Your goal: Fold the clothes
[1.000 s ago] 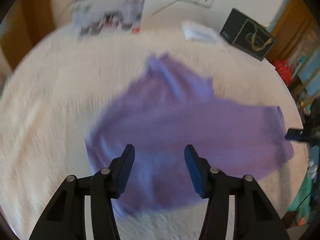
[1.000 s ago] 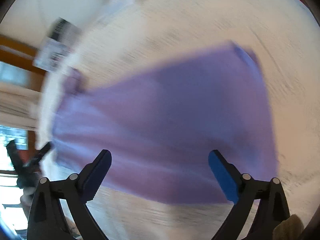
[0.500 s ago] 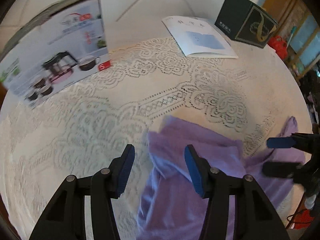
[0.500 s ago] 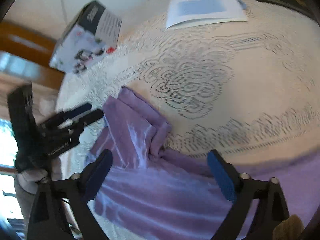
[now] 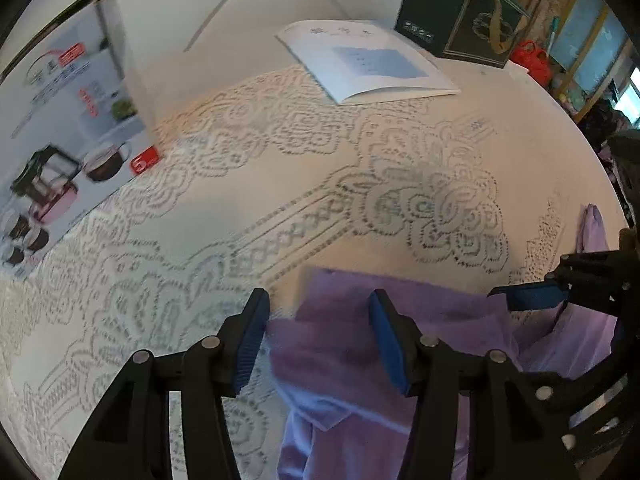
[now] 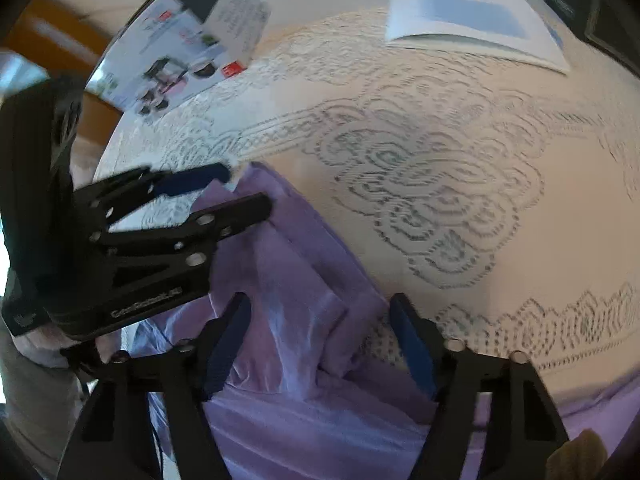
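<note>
Left hand-held gripper (image 5: pixel 316 304) closing over garment (image 5: pixel 340 356); box (image 5: pixel 80 128): "5".

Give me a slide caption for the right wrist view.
Both grippers, the right gripper closing, straddle a crumpled purple cloth garment on a cream lace tablecloth.

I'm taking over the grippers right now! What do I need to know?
Left gripper: fingers closing, not yet pinching, around a corner of the purple garment.
Right gripper: fingers closing too, a raised fold of the garment between them.
The garment lies rumpled on the lace tablecloth.
Done: nothing neatly folded yet.
Left to do: probably grip both spots, spread it flat, then fold.
</note>
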`<move>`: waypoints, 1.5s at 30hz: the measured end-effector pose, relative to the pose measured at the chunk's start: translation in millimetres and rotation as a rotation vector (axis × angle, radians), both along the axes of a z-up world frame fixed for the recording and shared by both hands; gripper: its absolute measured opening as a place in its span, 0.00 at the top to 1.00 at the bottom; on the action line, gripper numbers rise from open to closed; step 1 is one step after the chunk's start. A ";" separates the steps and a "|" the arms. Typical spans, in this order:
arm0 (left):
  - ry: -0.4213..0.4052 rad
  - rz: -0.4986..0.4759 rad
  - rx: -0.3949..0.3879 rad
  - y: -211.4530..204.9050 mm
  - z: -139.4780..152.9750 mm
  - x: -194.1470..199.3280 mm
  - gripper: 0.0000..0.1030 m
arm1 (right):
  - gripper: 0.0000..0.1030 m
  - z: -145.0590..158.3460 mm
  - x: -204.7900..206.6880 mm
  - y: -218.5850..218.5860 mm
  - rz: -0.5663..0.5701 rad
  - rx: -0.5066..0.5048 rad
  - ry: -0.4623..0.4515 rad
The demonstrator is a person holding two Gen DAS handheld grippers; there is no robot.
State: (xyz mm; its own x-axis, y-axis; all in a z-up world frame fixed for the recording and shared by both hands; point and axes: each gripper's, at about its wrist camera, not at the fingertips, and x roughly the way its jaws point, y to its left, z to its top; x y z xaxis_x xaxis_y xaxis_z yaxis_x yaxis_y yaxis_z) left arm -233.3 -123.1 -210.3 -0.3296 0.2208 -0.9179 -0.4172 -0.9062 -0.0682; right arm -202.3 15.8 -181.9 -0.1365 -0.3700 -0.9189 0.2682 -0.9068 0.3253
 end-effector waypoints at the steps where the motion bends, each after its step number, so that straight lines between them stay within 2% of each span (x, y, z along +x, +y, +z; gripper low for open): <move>1: 0.002 -0.006 -0.005 1.6 0.2 0.7 0.99 | 0.53 0.6 1.0 -2.8 0.023 0.024 0.014; 2: -0.006 -0.008 0.001 1.9 1.5 1.4 0.99 | 0.63 0.9 1.9 -4.5 0.042 0.044 0.026; 3: -0.003 -0.009 0.002 2.0 4.3 2.8 0.99 | 0.83 0.1 2.2 -4.6 0.056 0.033 0.019; 4: 0.000 -0.011 0.002 2.1 7.1 4.3 0.99 | 0.92 -1.4 2.2 -3.6 0.066 0.003 0.001; 6: 0.017 -0.001 0.013 -0.6 16.6 8.9 0.99 | 0.93 1.2 3.9 -1.9 0.080 -0.019 0.013; 9: 0.077 0.028 0.050 -11.6 43.1 25.2 0.99 | 0.93 20.8 12.1 2.4 0.112 -0.073 0.092; 11: 0.135 0.046 0.069 -20.3 65.1 45.0 0.99 | 0.93 35.0 23.3 2.8 0.164 -0.075 0.158; 15: 0.244 0.082 0.096 -33.8 97.4 110.3 0.98 | 0.93 60.9 68.9 6.1 0.324 -0.072 0.315; 18: 0.261 0.123 0.082 -31.8 93.3 171.4 0.97 | 0.93 69.3 114.0 8.6 0.457 -0.056 0.410; 20: 0.238 0.151 0.063 -29.4 82.0 208.0 0.97 | 0.87 66.4 136.1 8.8 0.515 -0.049 0.404; 21: 0.202 0.167 0.053 -28.5 71.6 225.2 0.97 | 0.74 61.8 146.6 12.3 0.534 -0.043 0.372; 22: 0.154 0.184 0.048 -27.8 58.9 241.1 0.97 | 0.66 56.3 156.7 17.3 0.550 -0.037 0.335; 23: 0.106 0.200 0.052 -28.1 48.4 251.9 0.97 | 0.49 50.9 166.7 22.3 0.566 -0.031 0.297; 24: 0.062 0.213 0.050 -27.9 39.3 259.9 0.96 | 0.45 46.5 172.6 28.9 0.562 -0.033 0.262; 27: -0.042 0.233 0.052 -26.4 24.1 278.2 0.94 | 0.45 39.8 172.1 57.9 0.466 -0.059 0.171; 29: -0.045 0.255 0.067 -28.5 30.1 281.4 0.89 | 0.45 42.2 163.0 78.8 0.378 -0.078 0.144; 31: -0.011 0.294 0.095 -33.4 45.0 274.0 0.77 | 0.45 45.4 150.6 101.0 0.278 -0.087 0.132; 33: 0.025 0.348 0.138 -40.1 61.2 255.4 0.54 | 0.45 47.3 137.4 121.4 0.175 -0.088 0.118; 34: 0.035 0.372 0.155 -42.7 66.6 242.2 0.52 | 0.45 47.0 131.5 132.1 0.125 -0.090 0.108; 37: 0.023 0.424 0.163 -45.7 66.7 197.7 0.51 | 0.42 44.3 112.7 170.4 -0.041 -0.111 0.060; 39: -0.020 0.451 0.172 -49.1 55.9 169.0 0.51 | 0.33 45.2 103.5 199.9 -0.147 -0.118 0.031; 40: -0.048 0.455 0.183 -49.5 49.5 156.7 0.51 | 0.32 47.0 98.8 216.8 -0.200 -0.114 0.023; 43: -0.095 0.425 0.186 -40.8 38.6 137.9 0.51 | 0.28 55.7 86.4 268.0 -0.347 -0.104 0.008; 45: -0.117 0.396 0.177 -30.3 31.9 134.5 0.51 | 0.22 59.1 80.6 295.9 -0.418 -0.102 -0.014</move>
